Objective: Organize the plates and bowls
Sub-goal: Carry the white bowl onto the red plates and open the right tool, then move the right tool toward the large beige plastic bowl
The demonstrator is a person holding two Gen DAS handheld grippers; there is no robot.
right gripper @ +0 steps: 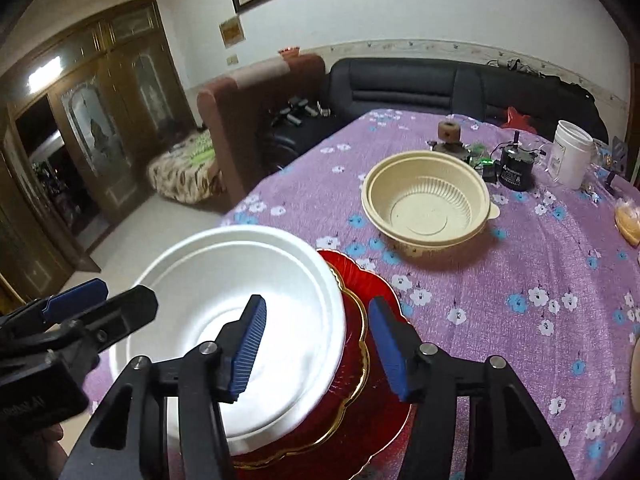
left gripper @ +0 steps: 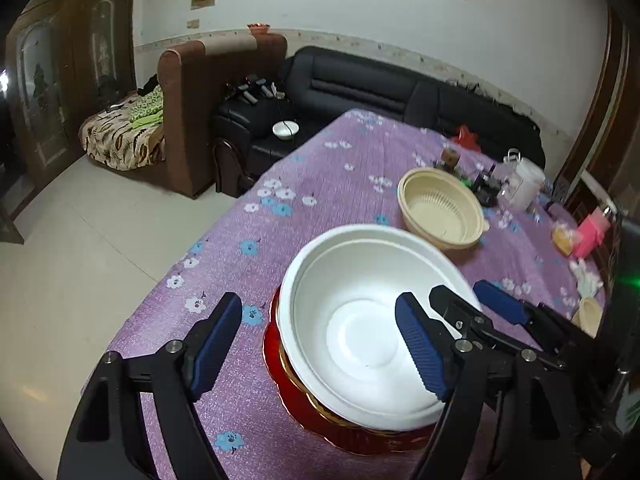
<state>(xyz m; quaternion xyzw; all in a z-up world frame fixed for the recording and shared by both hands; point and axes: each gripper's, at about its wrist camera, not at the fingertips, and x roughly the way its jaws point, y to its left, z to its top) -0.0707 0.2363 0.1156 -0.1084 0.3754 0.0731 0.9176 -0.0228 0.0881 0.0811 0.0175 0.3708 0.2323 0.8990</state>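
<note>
A white bowl (left gripper: 360,320) (right gripper: 240,312) sits on a red plate with a gold rim (left gripper: 320,420) (right gripper: 360,380) near the front of the table. My left gripper (left gripper: 320,344) is open, one finger outside the bowl's left wall and one inside it. My right gripper (right gripper: 316,348) is open and straddles the bowl's right rim, one finger inside and one over the red plate. It also shows in the left wrist view (left gripper: 476,304). A beige ribbed bowl (left gripper: 442,208) (right gripper: 428,200) stands empty further back.
The table has a purple flowered cloth (left gripper: 320,184) (right gripper: 520,280). At its far right stand a white tub (right gripper: 570,152), a black cylinder (right gripper: 514,168), a pink item (left gripper: 592,228) and small clutter. The table's left edge drops to the tiled floor (left gripper: 80,240).
</note>
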